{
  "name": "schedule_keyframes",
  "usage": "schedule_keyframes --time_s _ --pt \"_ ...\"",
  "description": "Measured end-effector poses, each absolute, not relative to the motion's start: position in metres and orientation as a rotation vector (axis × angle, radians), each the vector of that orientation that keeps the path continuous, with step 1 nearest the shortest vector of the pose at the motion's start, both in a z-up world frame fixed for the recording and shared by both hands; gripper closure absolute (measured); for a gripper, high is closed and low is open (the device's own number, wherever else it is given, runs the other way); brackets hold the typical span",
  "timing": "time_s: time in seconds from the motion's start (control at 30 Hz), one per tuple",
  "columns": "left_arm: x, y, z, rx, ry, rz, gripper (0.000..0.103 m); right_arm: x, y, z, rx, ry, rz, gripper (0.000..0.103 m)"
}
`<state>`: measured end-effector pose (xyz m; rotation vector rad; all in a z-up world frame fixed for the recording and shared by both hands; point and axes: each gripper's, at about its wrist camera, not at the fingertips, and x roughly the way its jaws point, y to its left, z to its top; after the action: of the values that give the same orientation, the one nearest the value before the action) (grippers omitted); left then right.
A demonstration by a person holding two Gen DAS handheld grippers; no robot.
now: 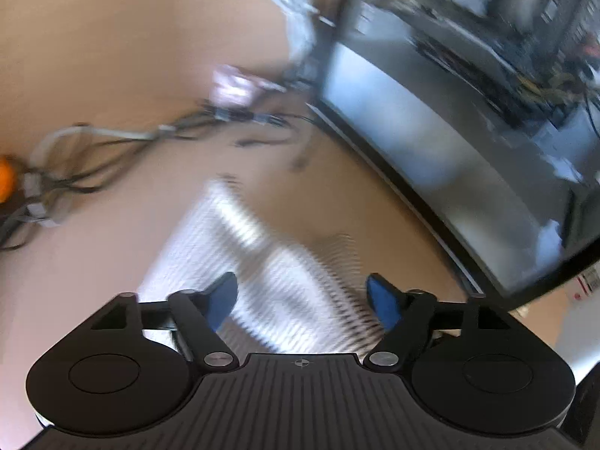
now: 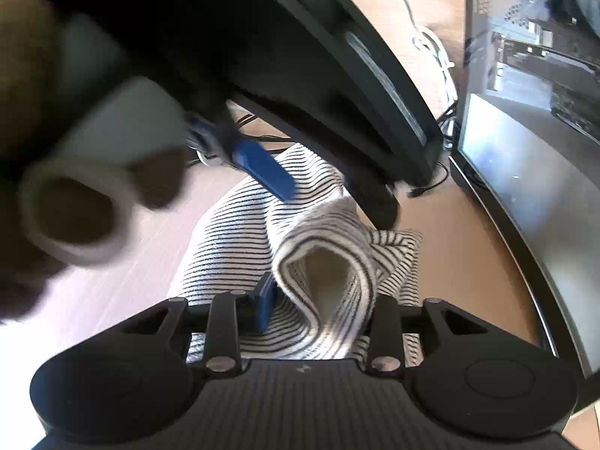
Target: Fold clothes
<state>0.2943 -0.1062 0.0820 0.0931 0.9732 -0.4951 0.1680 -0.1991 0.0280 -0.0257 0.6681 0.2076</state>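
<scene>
A white garment with thin dark stripes (image 1: 270, 277) lies rumpled on the wooden table (image 1: 112, 56); this view is motion-blurred. My left gripper (image 1: 303, 296) hovers over it, open, its blue pads wide apart and nothing pinched. From the right wrist view the same garment (image 2: 240, 232) spreads ahead, and a raised fold (image 2: 326, 273) of it bulges between my right gripper's (image 2: 322, 296) fingers. The left blue pad (image 2: 264, 300) sits beside the fold; the right pad is hidden behind it. The jaws stand apart. The left gripper (image 2: 322, 195) hangs close above the garment's far part.
A large dark monitor (image 1: 450, 131) stands along the right side of the table. Tangled cables (image 1: 112, 150) and an orange object (image 1: 5, 180) lie at the far left. A blurred hand (image 2: 75, 217) on the left gripper's handle fills the upper left of the right wrist view.
</scene>
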Motion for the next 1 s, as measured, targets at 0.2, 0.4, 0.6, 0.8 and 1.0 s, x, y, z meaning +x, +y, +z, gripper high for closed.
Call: schedule_keyframes --time_s 0.2,0.4,0.6,0.8,1.0 --pt "0.285 -0.044 0.082 -0.001 0.956 -0.303 0.013 0.182 -0.186 0.029 -0.015 0.678 0.221 0.067" --pt "0.282 -0.031 0.063 -0.036 1.003 -0.259 0.013 0.18 -0.186 0.04 0.058 0.665 0.252 0.079" --pt "0.275 -0.041 0.07 -0.056 0.978 -0.293 0.013 0.17 -0.184 0.063 0.061 0.603 0.252 0.084" --pt "0.268 -0.053 0.073 -0.048 0.955 -0.322 0.01 0.13 -0.201 0.062 0.099 0.618 0.153 0.087" --pt "0.26 -0.069 0.062 0.034 0.94 -0.338 0.009 0.109 -0.22 0.013 0.163 0.779 0.082 0.09"
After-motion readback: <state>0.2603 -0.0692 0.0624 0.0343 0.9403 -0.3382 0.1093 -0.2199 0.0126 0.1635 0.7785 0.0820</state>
